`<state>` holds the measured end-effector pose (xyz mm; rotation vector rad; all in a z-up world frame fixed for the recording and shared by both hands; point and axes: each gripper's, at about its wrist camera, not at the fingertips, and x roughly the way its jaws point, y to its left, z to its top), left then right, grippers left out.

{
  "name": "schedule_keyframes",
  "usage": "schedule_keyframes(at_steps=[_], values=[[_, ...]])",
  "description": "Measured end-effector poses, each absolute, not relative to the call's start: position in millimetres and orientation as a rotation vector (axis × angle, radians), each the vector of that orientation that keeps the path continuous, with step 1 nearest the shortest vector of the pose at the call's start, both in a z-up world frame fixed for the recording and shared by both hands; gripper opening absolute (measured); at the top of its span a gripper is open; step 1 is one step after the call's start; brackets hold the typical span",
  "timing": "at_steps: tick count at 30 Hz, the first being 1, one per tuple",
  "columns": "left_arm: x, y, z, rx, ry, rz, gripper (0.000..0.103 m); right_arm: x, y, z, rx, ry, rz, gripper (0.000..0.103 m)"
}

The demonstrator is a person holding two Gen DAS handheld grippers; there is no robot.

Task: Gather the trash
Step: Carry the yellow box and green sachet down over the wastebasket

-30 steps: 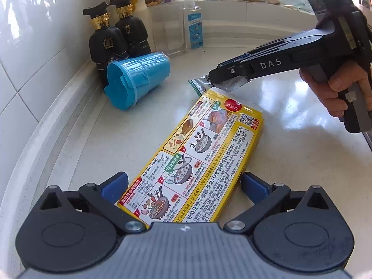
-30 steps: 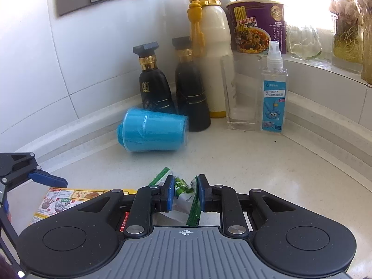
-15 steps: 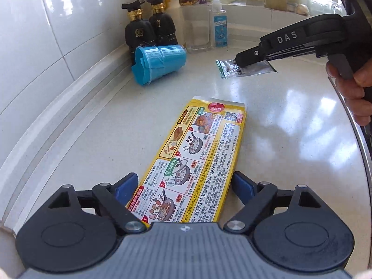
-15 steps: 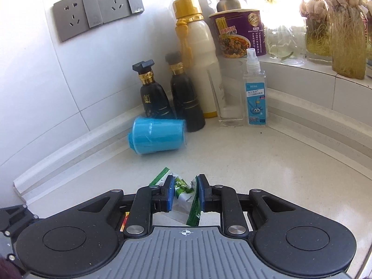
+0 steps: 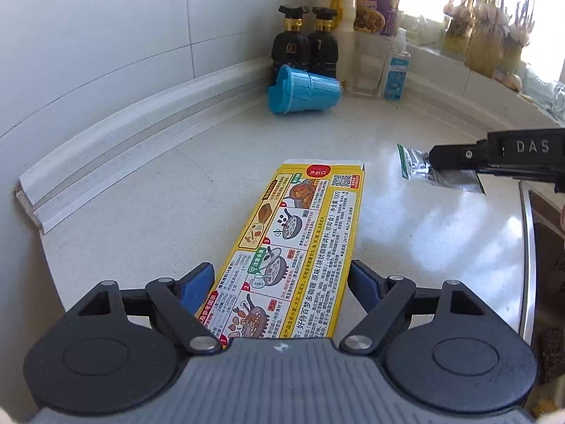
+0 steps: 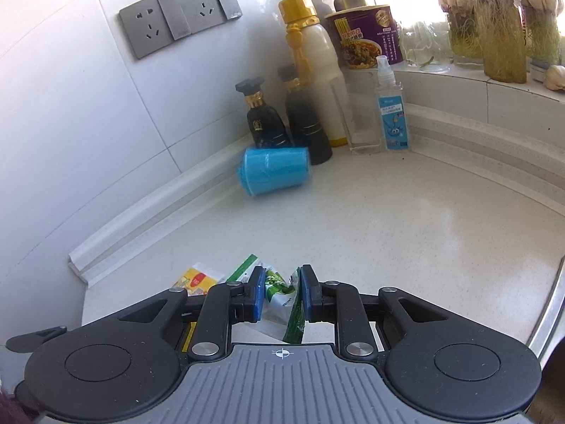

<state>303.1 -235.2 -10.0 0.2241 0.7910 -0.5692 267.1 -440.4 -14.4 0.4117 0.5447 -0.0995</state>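
My left gripper is shut on a flat yellow food box, held above the white counter. My right gripper is shut on a crumpled green and silver wrapper; in the left wrist view the wrapper hangs from its fingers at the right, above the counter. A blue paper cup lies on its side near the back corner, also seen in the right wrist view. A corner of the yellow box shows below the right gripper.
Two black bottles, a tall white bottle with gold cap, a clear glass, a spray bottle and a purple noodle cup stand in the corner. A sink edge lies at the right. Jars line the sill.
Both grippers have pulled back and risen from the corner with their loads. The right gripper and its wrapper have shifted right and lower in the left view.
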Motion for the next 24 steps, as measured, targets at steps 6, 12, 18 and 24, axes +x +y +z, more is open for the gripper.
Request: schedule_keyframes(at_steps=[6,12,18,24], values=[[287,-216,4,0.192,0.768,-0.534,0.079,251,-422,-5,0.414,0.553,-0.080,0.020],[274,-184,16,0.134,0.748,-0.507,0.079,239,-397,7,0.410,0.555,-0.049,0.020],[256,-137,19,0.064,0.717,-0.460,0.079,228,-361,17,0.399,0.538,0.011,0.020],[239,-83,8,-0.026,0.738,-0.404,0.079,224,-303,22,0.361,0.530,0.106,0.020]])
